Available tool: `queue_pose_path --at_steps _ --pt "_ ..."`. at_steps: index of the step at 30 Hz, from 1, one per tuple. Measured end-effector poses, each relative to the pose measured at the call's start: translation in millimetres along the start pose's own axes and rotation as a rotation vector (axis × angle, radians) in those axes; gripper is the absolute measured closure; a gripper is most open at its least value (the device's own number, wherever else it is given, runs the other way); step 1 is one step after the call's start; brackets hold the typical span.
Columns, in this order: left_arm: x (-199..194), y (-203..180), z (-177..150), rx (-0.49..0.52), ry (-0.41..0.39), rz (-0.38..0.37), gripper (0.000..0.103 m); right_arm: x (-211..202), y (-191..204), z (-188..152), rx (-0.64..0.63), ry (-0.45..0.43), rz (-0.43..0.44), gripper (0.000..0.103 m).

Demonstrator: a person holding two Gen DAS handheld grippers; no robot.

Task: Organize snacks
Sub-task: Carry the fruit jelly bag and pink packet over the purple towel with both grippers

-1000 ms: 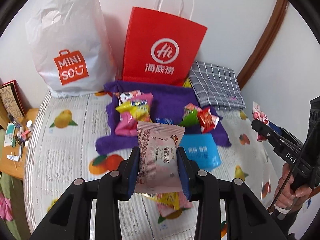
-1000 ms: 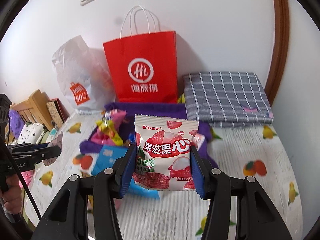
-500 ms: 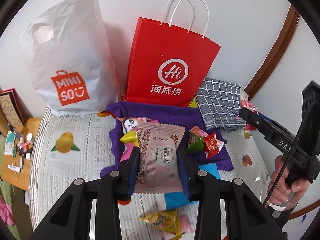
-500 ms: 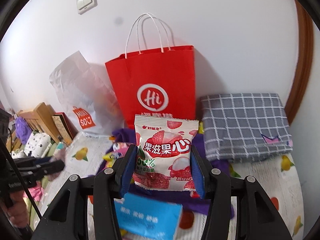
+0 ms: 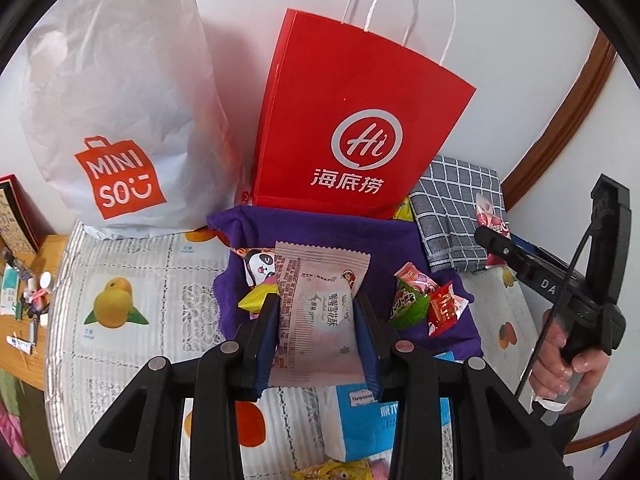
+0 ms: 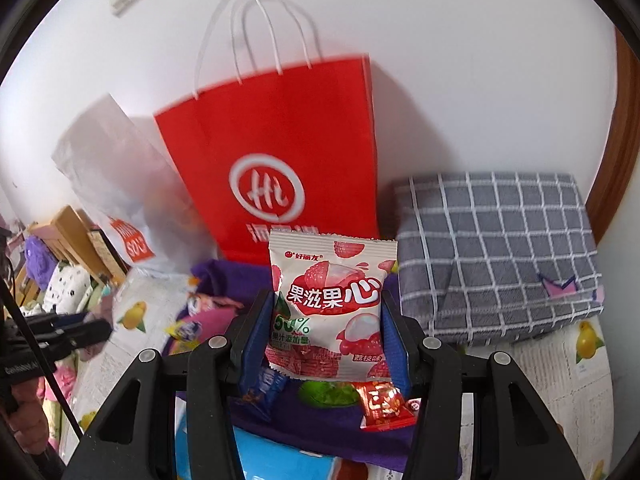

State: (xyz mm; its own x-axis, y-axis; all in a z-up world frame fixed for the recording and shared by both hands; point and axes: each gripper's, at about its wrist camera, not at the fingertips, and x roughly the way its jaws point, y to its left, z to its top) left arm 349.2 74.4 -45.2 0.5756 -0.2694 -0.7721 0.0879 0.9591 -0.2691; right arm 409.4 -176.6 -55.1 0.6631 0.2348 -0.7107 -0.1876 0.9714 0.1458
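Snacks lie scattered on a purple cloth (image 5: 352,232) spread over the fruit-print bedcover (image 5: 120,280). Left of that cloth stands a white Miniso bag (image 5: 120,120); directly behind it, a red paper bag (image 5: 360,120). Above the cloth, the left gripper (image 5: 318,320) is clamped on a pale pink snack packet (image 5: 320,304). Further right, the right gripper (image 6: 326,320) grips a lychee candy packet (image 6: 328,300) upright. Right of the cloth sits a folded grey checked cloth (image 6: 500,252).

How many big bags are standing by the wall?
2. A white Miniso plastic bag stands on the left, a red paper bag with white handles beside it on the right. None seems hidden.
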Motion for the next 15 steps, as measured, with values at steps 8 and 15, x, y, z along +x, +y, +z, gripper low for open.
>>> queue_pose_path --at_steps 8,15 --pt "14 -2 7 0.004 0.010 -0.002 0.069 34 -16 -5 0.002 0.091 -0.019 0.052" --pt "27 3 3 -0.003 0.033 -0.006 0.069 68 -26 -16 0.047 0.205 0.010 0.052"
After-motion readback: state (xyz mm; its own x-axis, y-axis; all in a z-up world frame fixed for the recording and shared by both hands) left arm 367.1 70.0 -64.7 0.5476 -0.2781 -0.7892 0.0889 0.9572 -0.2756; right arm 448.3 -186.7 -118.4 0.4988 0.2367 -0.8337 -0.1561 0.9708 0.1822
